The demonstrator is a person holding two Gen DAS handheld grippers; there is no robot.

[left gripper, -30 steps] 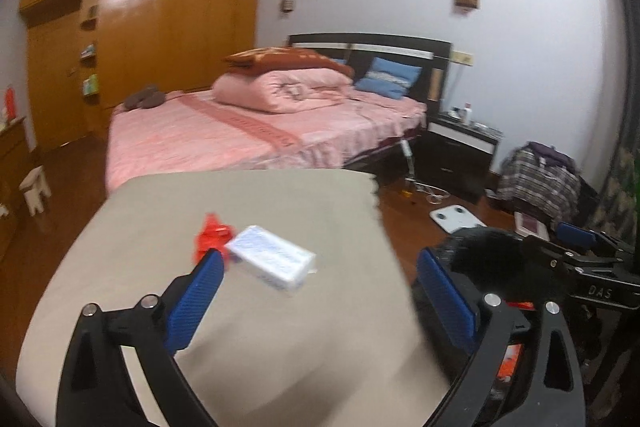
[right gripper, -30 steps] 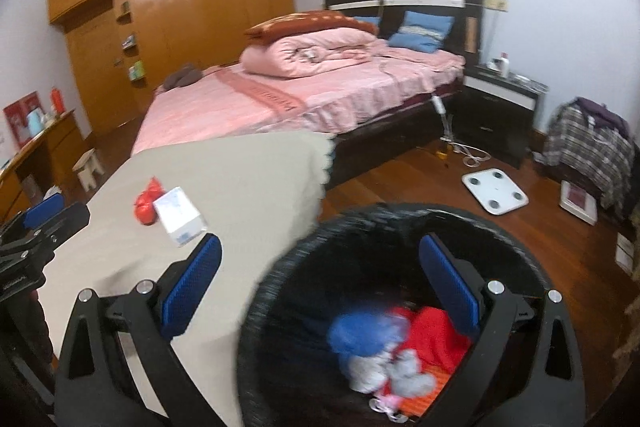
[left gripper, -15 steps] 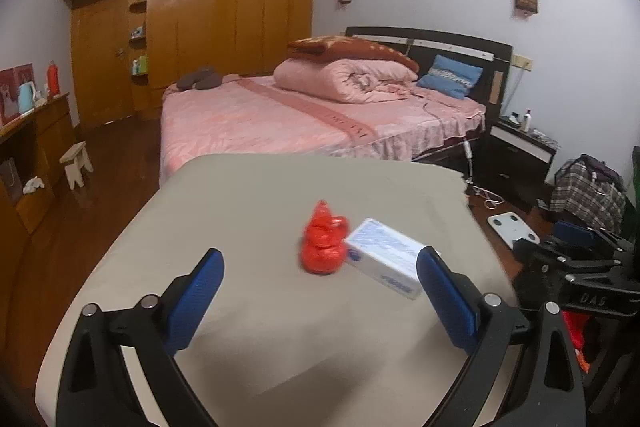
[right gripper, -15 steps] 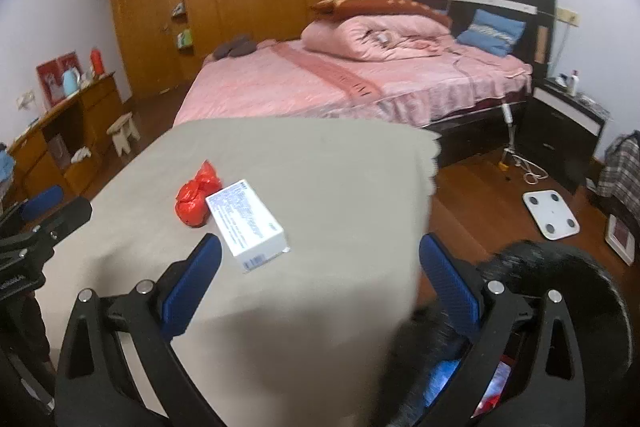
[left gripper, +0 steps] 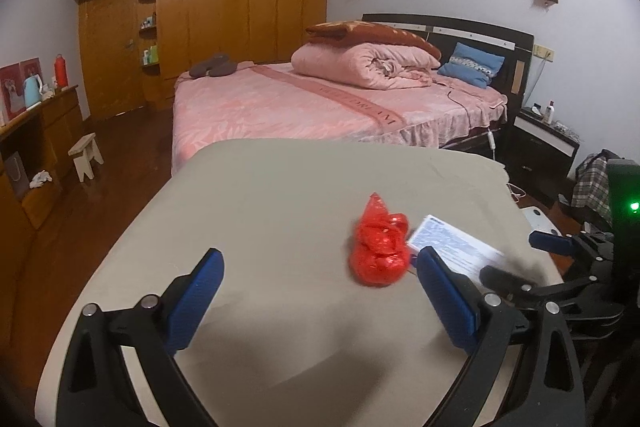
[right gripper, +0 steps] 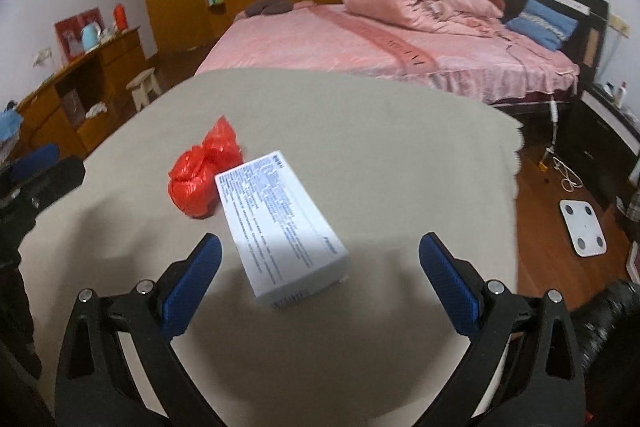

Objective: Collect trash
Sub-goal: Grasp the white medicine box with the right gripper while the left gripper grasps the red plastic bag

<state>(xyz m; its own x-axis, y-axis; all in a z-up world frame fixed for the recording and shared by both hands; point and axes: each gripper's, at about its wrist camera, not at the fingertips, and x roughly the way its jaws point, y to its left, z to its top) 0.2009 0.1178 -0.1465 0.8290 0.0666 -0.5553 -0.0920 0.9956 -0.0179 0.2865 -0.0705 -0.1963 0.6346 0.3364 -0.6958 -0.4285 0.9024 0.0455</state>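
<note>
Both grippers are swinging off the bin, now over the table [right gripper: 400, 131]. Right gripper [right gripper: 320, 269] is hanging open by the white box [right gripper: 280, 223]; left gripper [left gripper: 318, 283] is open near the red bag [left gripper: 378, 251].

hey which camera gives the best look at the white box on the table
The right wrist view: the white box lies whole and unobstructed, its printed top and near end visible, beside the red bag. In the left wrist view its near part hides behind that gripper's finger, and it looks blurred.
</note>
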